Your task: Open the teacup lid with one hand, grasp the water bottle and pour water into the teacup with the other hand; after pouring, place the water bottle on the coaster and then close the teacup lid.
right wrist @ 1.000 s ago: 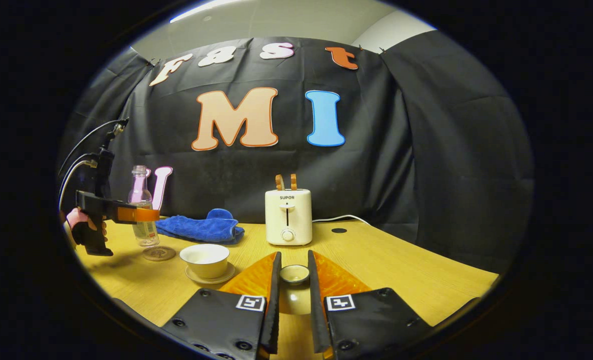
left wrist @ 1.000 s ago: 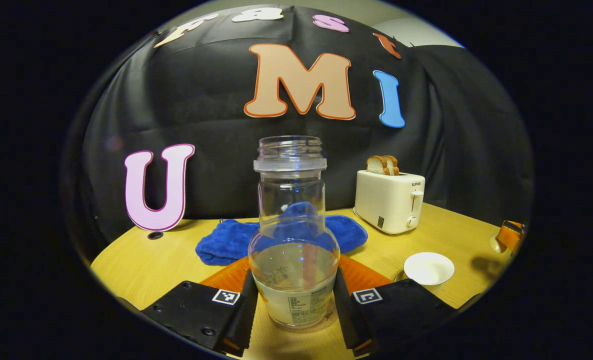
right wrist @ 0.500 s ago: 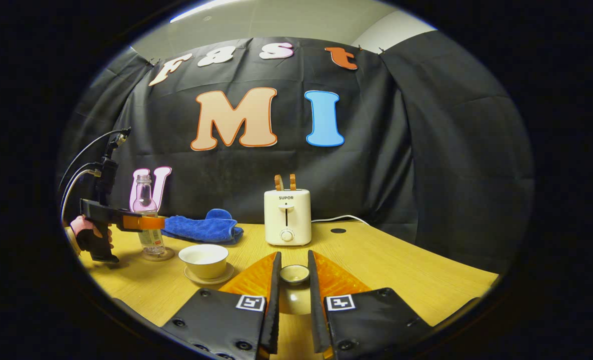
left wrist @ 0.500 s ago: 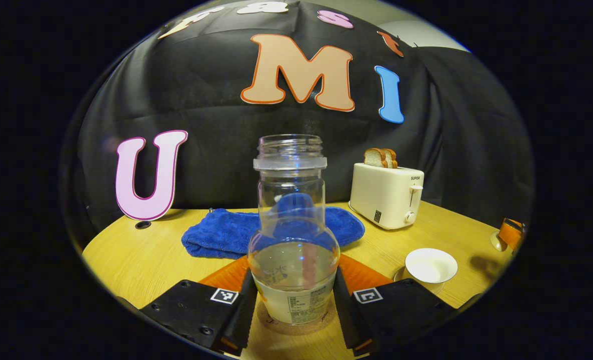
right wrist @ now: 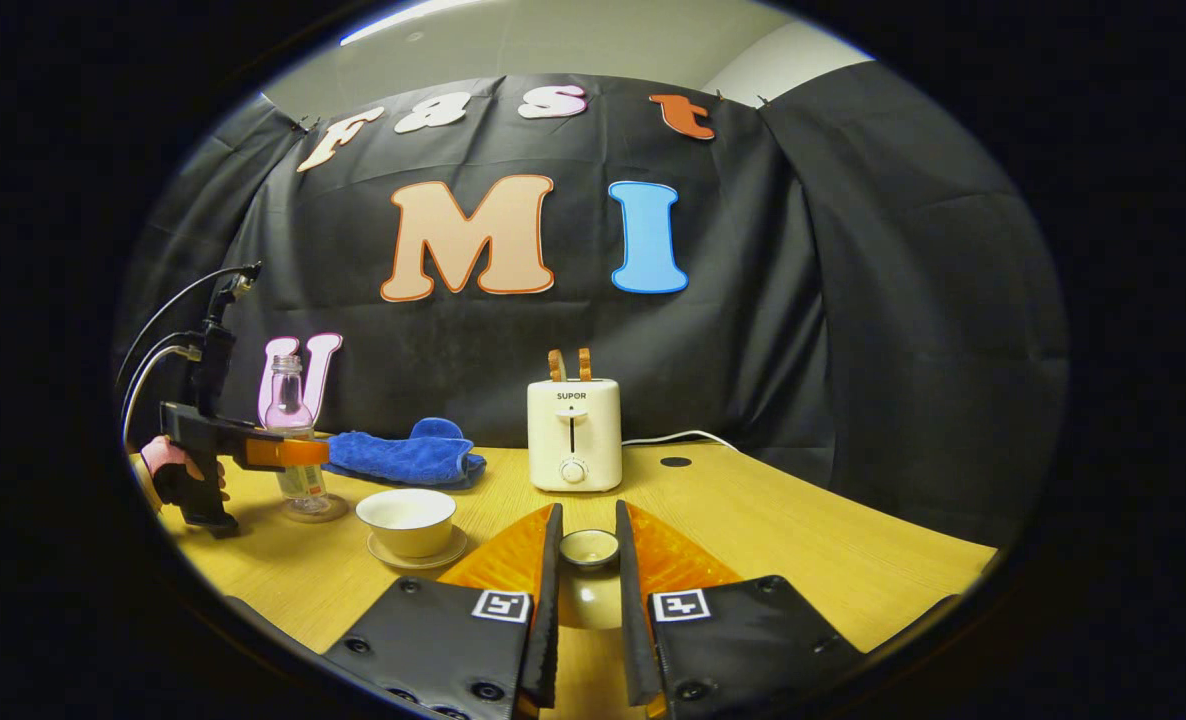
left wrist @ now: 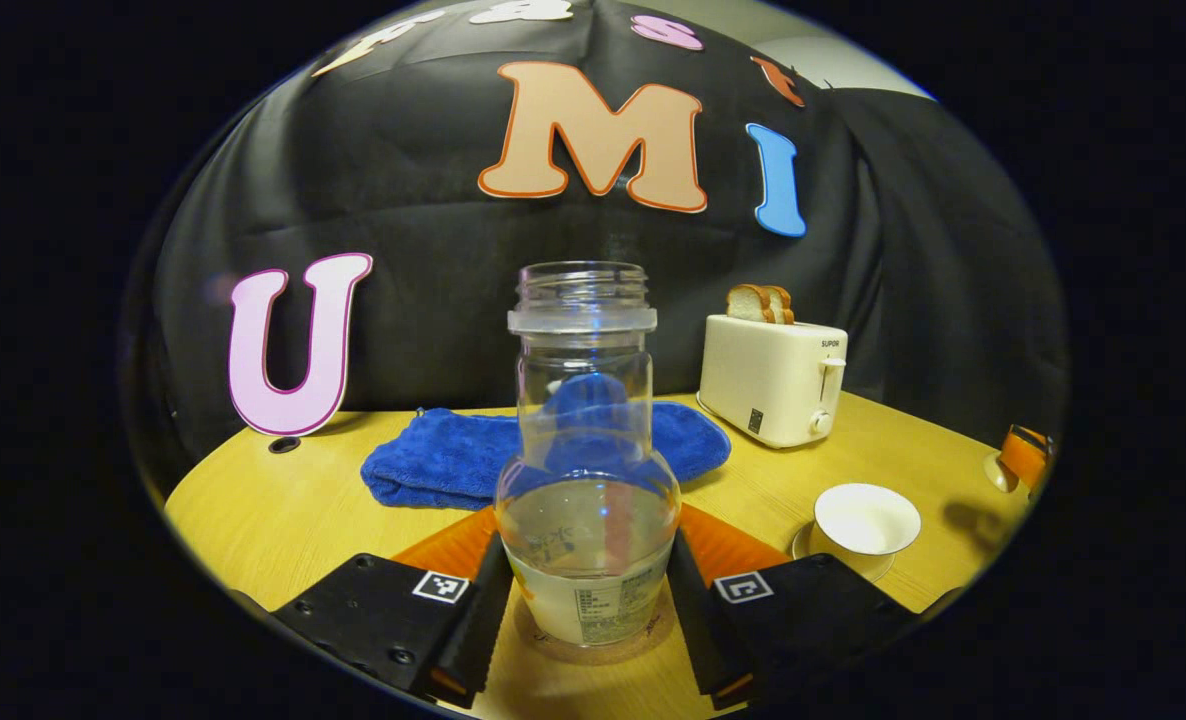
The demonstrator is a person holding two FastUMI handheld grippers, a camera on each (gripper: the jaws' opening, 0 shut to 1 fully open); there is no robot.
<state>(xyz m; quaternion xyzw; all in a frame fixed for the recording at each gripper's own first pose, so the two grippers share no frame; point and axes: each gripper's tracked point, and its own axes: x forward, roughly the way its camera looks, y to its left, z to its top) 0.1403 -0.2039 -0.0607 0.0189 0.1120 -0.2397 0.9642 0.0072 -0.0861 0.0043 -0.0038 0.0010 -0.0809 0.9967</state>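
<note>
Two tongs are at work over the yellow wooden table (left wrist: 253, 510). The left tongs (left wrist: 588, 610) are closed on the lower body of the clear, uncapped, part-filled plastic water bottle (left wrist: 586, 470), one finger pressing each side. That bottle stands upright on the round brown cork coaster (left wrist: 593, 640); in the right gripper view it stands at the far left, with a hand (right wrist: 168, 465) holding the left tongs. The right tongs (right wrist: 587, 600) are narrowly parted and grip the small round cream ceramic teacup lid (right wrist: 589, 547) between both fingers, held above the table. The white lidless teacup (right wrist: 406, 520) sits on its saucer (right wrist: 418, 550), between the bottle and the lid. Behind lie a crumpled blue towel (left wrist: 453, 465) and a cream toaster (left wrist: 773, 380) holding two bread slices (left wrist: 758, 303).
</note>
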